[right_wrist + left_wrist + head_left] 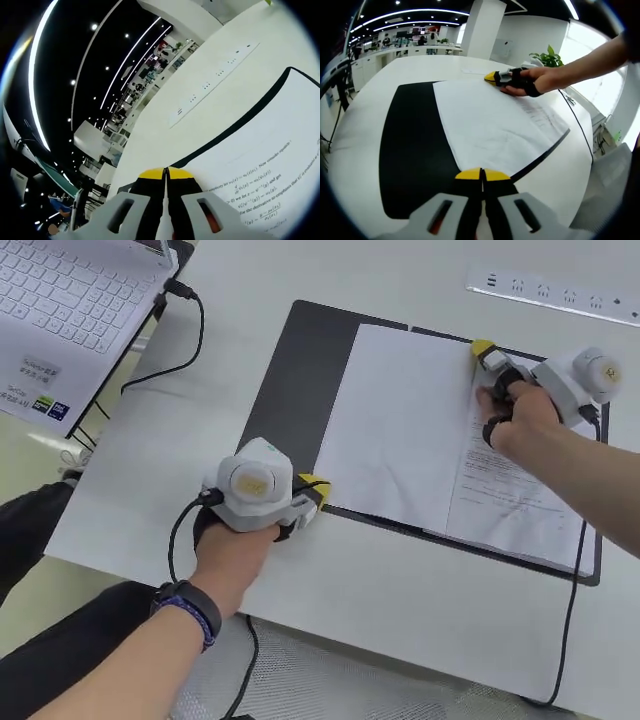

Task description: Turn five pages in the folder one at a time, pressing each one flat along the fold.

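both grippers closed on the open folder

the left gripper (482, 174) has its yellow-tipped fingers (469, 174) pressed together with no gap and nothing between them. in the head view its tips (316, 486) sit at the near edge of the black folder (290, 390), just beside the near left corner of a blank white page (400, 430). whether they touch the sheet i cannot tell.

the right gripper (165, 173) is likewise closed, its two fingers (181, 174) meeting along a thin line and clamping nothing. in the head view it (484, 350) lies at the far end of the fold, where the blank page meets the printed page (510, 490). its own view looks across the top of the printed text and the folder's dark border.

the folder lies open and flat on the white table (400, 600). the blank page spreads leftward from the fold and covers part of the left cover, the rest of the cover showing black. the printed page lies on the right half under the person's right hand (520, 415).

a laptop (70, 300) sits off the far left corner, and a power strip (550, 295) lies beyond the folder.
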A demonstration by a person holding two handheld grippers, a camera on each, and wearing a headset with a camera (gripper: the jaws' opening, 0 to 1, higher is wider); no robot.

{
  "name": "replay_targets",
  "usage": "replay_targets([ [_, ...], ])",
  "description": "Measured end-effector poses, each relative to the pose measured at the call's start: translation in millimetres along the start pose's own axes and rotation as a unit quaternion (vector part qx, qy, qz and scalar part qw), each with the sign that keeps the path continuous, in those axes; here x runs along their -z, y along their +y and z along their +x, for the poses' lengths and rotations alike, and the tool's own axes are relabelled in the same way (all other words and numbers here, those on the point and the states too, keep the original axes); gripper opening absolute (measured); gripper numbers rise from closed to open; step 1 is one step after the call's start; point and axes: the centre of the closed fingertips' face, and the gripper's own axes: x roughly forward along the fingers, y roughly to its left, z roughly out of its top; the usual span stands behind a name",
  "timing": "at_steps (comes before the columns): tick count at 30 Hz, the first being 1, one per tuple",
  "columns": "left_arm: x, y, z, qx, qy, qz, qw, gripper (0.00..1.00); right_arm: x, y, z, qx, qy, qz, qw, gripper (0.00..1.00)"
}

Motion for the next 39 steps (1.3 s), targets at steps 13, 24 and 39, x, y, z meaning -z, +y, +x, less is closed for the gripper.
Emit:
replay_targets([
  [13, -1.3, -3.3, -2.6, 0.0, -0.005, 0.003, 1.0, 0.0, 32.0, 19.3, -38.7, -0.031, 0.036, -0.061, 0.997, 0.0],
  [24, -3.4, -7.1, -6.0, 0.006, -0.009, 0.003, 0.9999, 0.0, 51.3, 31.6, -62.8, -0.027, 0.052, -0.093, 0.9939, 0.0],
  [39, -2.7, -5.4, -4.3, 0.009, -0.01, 0.004, 0.9999, 0.0, 70.8, 33.6, -95.6, -0.041, 0.059, -0.09, 0.9933, 0.0],
])
